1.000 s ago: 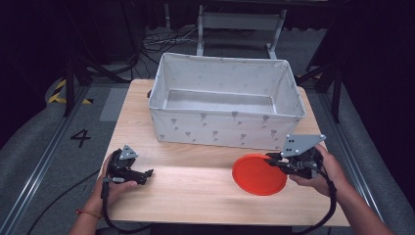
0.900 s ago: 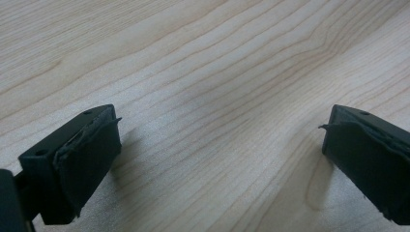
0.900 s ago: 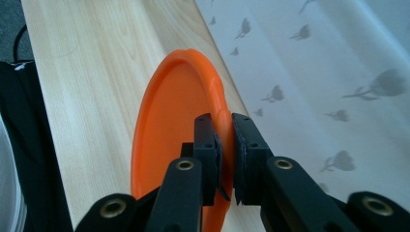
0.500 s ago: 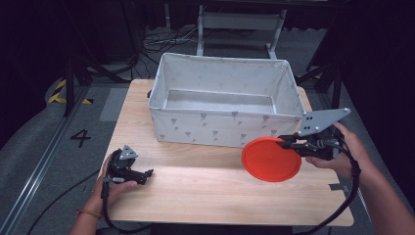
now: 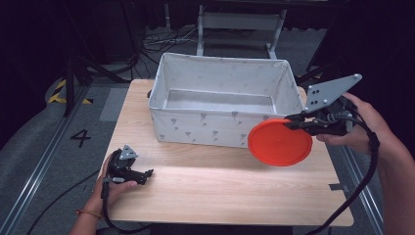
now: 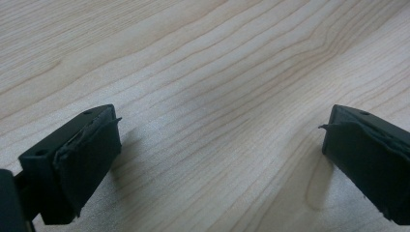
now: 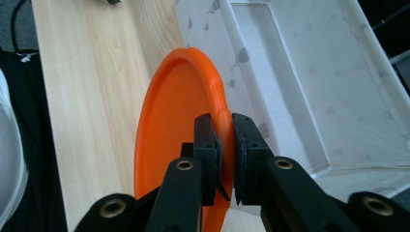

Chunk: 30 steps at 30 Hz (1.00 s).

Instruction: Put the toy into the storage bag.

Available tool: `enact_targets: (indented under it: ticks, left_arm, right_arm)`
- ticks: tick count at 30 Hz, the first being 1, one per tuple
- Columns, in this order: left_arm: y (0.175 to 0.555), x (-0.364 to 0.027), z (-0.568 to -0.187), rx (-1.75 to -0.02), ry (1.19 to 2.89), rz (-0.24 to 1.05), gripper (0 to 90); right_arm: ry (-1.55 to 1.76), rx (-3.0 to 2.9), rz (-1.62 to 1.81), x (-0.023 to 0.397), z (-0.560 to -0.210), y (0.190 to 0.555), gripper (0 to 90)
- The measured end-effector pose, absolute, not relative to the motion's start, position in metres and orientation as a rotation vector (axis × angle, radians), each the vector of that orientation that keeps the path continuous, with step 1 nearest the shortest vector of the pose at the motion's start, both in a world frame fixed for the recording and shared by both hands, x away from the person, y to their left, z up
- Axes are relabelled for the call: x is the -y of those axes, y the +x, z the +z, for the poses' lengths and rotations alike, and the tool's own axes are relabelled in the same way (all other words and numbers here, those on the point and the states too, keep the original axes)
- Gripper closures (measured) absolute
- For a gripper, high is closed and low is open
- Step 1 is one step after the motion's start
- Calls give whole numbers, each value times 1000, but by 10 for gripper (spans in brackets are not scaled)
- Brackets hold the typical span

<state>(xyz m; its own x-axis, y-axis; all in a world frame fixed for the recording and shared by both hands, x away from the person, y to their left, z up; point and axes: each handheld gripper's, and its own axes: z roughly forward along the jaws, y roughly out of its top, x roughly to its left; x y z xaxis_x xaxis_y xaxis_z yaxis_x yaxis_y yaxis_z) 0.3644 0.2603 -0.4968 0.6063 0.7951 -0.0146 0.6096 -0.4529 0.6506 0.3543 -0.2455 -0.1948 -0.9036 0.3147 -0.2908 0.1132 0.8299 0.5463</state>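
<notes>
**A:** How do you do this step well?

**B:** I hold the orange plate (image 5: 279, 142) by its rim with the right gripper (image 5: 297, 121). The jaws are closed tight on the rim, with nothing else between them. The plate is in the air, tilted nearly on its edge, just in front of the white fabric bin (image 5: 195, 125), at its right front corner. I judge the step is to bring the plate into the bin. For that I must first raise it higher than the front wall, because the lower edge of the plate looks below the wall's top. Then I would move forward over the opening, make the plate flat, and open only when it is low inside. The grip is on a thin rim, so I would turn slowly, or the plate may swing.

**A:** And the pose of the hands?

**B:** My right hand (image 5: 359, 125) is at the right side of the table (image 5: 220, 191), the wrist rolled so the grey plate of the gripper points up and away. The left gripper (image 5: 147, 174) rests low at the near left part of the table, jaws wide apart and empty, well apart from the bin.
</notes>
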Motion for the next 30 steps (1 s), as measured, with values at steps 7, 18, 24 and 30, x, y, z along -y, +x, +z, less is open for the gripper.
enact_targets:
  ticks: [7, 18, 24, 30]
  left_arm:
    - [364, -260, -497, -1103, 2213, 390, 6]
    - [364, -260, -497, -1102, 2213, 389, 6]
    - [364, -260, -497, -1103, 2212, 389, 6]
    - [364, -260, -497, -1103, 2213, 389, 6]
  right_arm:
    - [351, -2652, 714, 244, -182, 375, 823]
    - [434, -2581, 735, 251, -156, 407, 823]
    - [500, -2534, 762, 254, -152, 429, 823]
    - [546, -2512, 810, 259, -157, 451, 823]
